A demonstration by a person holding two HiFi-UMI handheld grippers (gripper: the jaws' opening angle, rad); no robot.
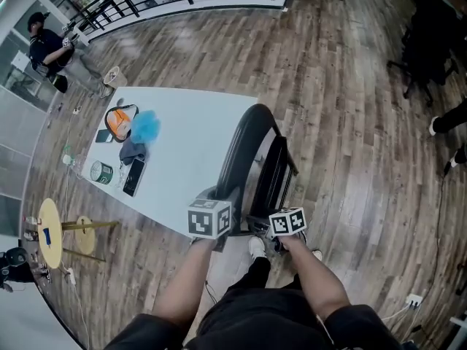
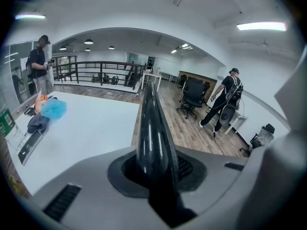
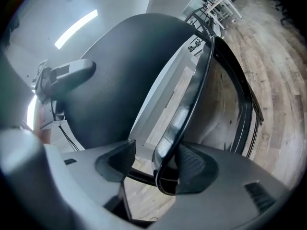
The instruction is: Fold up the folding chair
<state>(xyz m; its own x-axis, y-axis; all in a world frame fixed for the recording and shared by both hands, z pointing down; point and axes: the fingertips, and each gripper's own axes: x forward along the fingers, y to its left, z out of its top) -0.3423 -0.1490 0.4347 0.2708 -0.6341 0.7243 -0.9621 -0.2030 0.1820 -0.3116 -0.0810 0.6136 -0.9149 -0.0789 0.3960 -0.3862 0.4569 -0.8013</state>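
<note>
The black folding chair stands beside a white table, its curved backrest (image 1: 244, 141) upright and its seat (image 1: 276, 172) tipped up close to it. My left gripper (image 1: 221, 195) is at the top of the backrest. In the left gripper view it (image 2: 156, 169) is shut on the thin glossy top edge of the backrest (image 2: 151, 123). My right gripper (image 1: 264, 223) is at the seat's near edge. In the right gripper view it (image 3: 153, 164) is open around the seat rim (image 3: 192, 99): the rim rests against the right pad and the left pad stands apart.
The white table (image 1: 190, 137) touches the chair's left side and holds an orange item (image 1: 118, 121), a blue fluffy thing (image 1: 146, 125), a phone (image 1: 133, 177) and a green can (image 1: 101, 172). A round wooden stool (image 1: 51, 232) is at left. A person (image 2: 229, 99) walks near office chairs (image 2: 192, 97).
</note>
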